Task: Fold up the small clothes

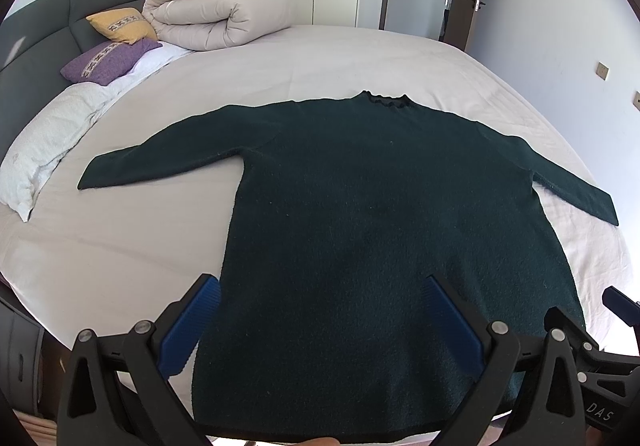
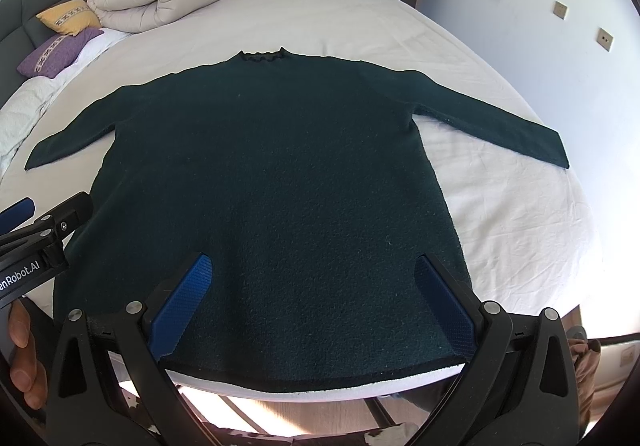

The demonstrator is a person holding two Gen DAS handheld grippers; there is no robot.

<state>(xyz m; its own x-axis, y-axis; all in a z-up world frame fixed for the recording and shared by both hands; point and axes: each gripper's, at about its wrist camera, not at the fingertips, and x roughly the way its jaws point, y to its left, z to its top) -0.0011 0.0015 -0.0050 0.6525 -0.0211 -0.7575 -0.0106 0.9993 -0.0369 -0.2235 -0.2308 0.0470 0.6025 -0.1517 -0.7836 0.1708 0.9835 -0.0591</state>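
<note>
Green sweater (image 1: 360,226) flat on bed (image 1: 280,58), unfolded; our left gripper (image 1: 324,286) & right gripper (image 2: 312,266) gape empty near hem. Next: grab a sleeve.

Bright, even daylight fills both views — the white bed sheet (image 2: 500,214) blows out toward glare at 4 o'clock. Soft shadows only. The dark sweater (image 1: 380,226) loses its texture in the middle. Fisheye bending curves everything near the rim, with black vignette corners — a smudge hangs at 1 o'clock in the right view.

Both wrist views look low from the hem across the sweater (image 1: 380,226), side by side.
</note>
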